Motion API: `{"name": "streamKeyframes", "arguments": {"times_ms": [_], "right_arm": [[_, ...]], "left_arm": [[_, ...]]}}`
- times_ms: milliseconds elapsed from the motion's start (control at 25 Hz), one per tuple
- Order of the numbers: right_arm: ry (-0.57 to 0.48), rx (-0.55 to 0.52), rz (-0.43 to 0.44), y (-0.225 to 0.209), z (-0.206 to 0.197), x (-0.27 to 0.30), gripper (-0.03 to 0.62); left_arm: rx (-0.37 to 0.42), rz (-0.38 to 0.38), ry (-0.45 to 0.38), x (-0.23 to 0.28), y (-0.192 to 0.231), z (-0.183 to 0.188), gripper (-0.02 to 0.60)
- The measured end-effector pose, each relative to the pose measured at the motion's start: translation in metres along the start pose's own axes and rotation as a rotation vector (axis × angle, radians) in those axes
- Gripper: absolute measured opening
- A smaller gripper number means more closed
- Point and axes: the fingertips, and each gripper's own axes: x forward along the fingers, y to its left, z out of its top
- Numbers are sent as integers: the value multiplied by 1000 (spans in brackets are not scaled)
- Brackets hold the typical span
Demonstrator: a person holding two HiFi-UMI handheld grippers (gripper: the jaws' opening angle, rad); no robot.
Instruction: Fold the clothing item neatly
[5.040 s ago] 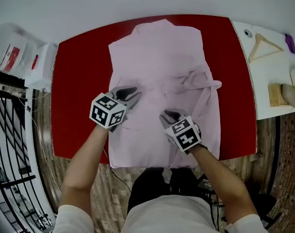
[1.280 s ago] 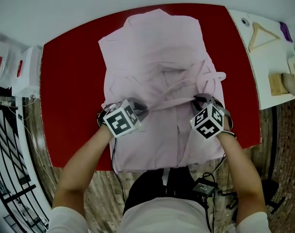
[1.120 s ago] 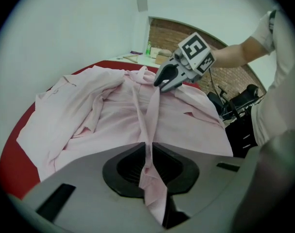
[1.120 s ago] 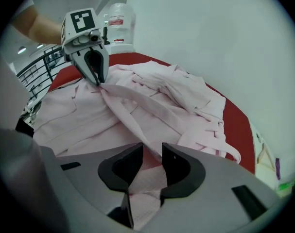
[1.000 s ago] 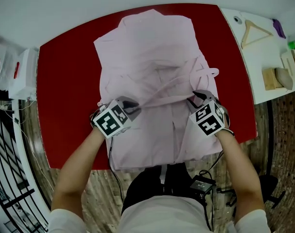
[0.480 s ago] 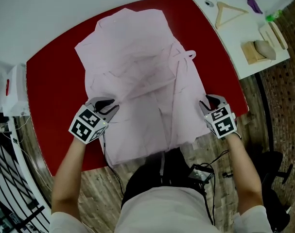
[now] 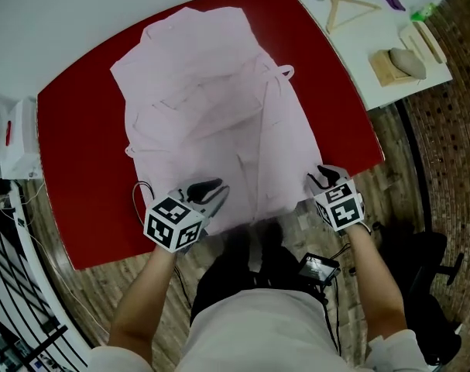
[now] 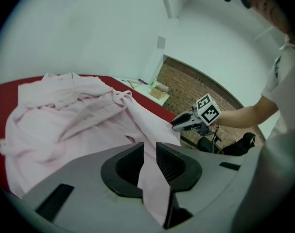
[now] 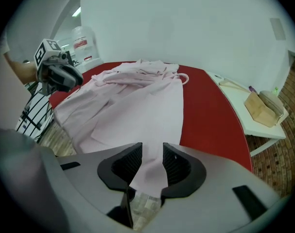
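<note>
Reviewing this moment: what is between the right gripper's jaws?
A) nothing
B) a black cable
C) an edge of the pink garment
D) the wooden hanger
C: the right gripper view shows the right gripper with its jaws closed on pink fabric that runs on into the pink garment spread on the table.

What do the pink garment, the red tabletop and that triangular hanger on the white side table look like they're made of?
Pink garment: thin woven cloth, perhaps cotton; matte, with soft creases and folds.
Red tabletop: smooth, evenly coloured; painted or laminated, can't tell which.
Hanger: seemingly pale wood, going by its tan colour.
</note>
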Motion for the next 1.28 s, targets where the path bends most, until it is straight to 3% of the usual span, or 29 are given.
{"name": "streamKeyframes", "arguments": {"times_ms": [200, 520, 680, 840, 960, 1280], "right_arm": [[-3, -21, -1, -5, -23, -4, 114], [-54, -71, 8, -2, -49, -17, 114], [-99, -198, 3, 19, -47, -20, 114], [-59, -306, -2, 28, -51, -4, 110], [-38, -271, 13, 22, -55, -6, 32], [-38, -89, -60, -20, -73, -25, 25]], "left_arm": [[-169, 38, -30, 38, -34, -32, 74], [-307, 178, -58, 55, -44, -56, 72], [-370, 212, -72, 63, -42, -55, 72], [-423, 229, -46, 71, -36, -65, 72], [-461, 237, -39, 73, -32, -73, 72], [-463, 221, -37, 72, -31, -69, 72]]}}
